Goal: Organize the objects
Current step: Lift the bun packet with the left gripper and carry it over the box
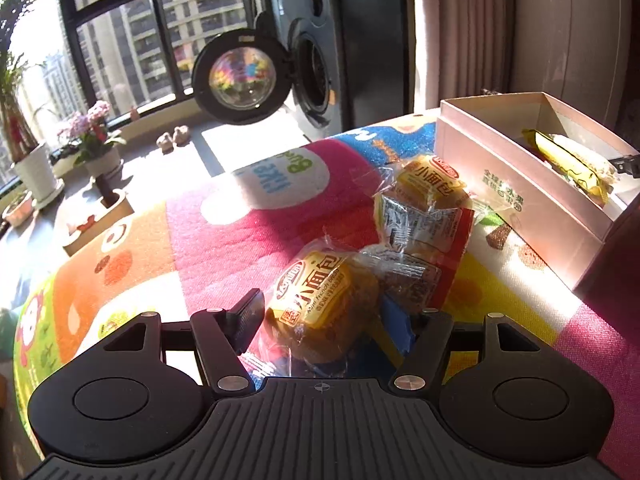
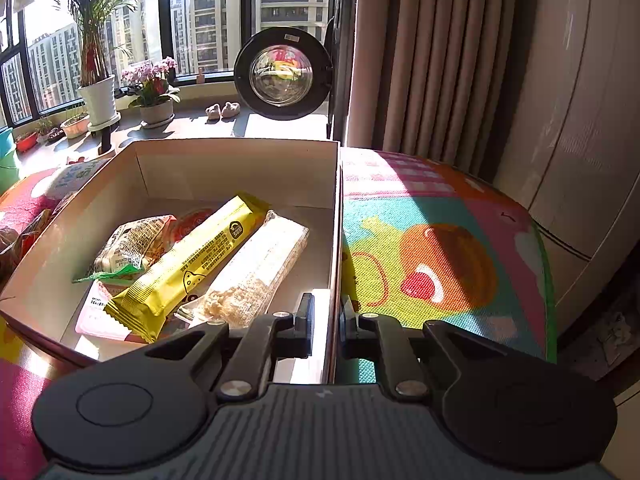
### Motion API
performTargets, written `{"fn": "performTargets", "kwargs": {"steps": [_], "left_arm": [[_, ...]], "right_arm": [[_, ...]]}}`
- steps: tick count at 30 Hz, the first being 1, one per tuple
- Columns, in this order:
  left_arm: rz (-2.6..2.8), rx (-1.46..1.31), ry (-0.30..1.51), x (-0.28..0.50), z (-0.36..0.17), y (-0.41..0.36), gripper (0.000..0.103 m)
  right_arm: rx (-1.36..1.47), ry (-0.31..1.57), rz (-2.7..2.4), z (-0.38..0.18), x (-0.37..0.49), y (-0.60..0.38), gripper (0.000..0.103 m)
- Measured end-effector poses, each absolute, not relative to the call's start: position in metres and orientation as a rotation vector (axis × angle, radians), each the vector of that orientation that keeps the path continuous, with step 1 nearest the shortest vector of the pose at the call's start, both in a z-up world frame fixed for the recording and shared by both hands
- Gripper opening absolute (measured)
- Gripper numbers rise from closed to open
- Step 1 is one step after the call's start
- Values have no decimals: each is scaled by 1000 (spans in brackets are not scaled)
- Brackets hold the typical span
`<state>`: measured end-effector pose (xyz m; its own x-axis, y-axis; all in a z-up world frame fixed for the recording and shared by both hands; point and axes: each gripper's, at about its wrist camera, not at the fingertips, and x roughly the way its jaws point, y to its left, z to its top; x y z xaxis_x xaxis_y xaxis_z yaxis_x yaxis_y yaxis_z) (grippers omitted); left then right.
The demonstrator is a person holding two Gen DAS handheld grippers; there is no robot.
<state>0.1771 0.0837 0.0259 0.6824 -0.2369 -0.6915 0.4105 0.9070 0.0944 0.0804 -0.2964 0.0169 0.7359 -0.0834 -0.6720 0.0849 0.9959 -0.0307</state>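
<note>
Crinkly plastic on the nearest bread packet (image 1: 320, 300), lying between your left gripper (image 1: 332, 312)'s wide fingers at 12 o'clock, could slip (right gripper (image 2: 326, 320) pinched the box (image 2: 334, 240) wall).

The right hand-held gripper (image 2: 326, 330) is clamped on the near right wall of an open cardboard box (image 2: 240, 152), one finger inside and one outside. Inside the box a yellow snack bar (image 2: 188, 268) lies diagonally on top of other packets, with a clear-wrapped pale bar (image 2: 256, 268) just beside it on the right and a printed packet with a green edge (image 2: 128, 248) on its left. The box sits on a colourful cartoon-print mat (image 2: 432, 248). Beyond it, a round washer door (image 2: 282, 74) stands open near beige curtains (image 2: 432, 56), and potted plants (image 2: 152, 92) line the sunny window ledge.
</note>
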Motion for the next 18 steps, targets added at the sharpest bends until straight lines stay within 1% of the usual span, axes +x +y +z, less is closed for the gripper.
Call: {"fn": "performTargets", "kwargs": {"steps": [2,5,7,9,12,18], "left_arm": [[-336,186,759,185,26,84,71],[-298,160,772,189,26,81,71],[-279,156,773,187,27,79,69],[-253,152,769,182,29,78,60],[-250,128,767,173,35,78,53],[-260,106,706,147,59,72,49]], "right_arm": [[0,737,-94,17,80,-296,11],[-5,734,-98,17,81,-295,11],[-31,728,-107,18,81,-292,10],[-57,719,-114,18,82,-289,10],[-66,715,-113,19,83,-289,10],[-61,705,-101,18,80,-291,10]]}}
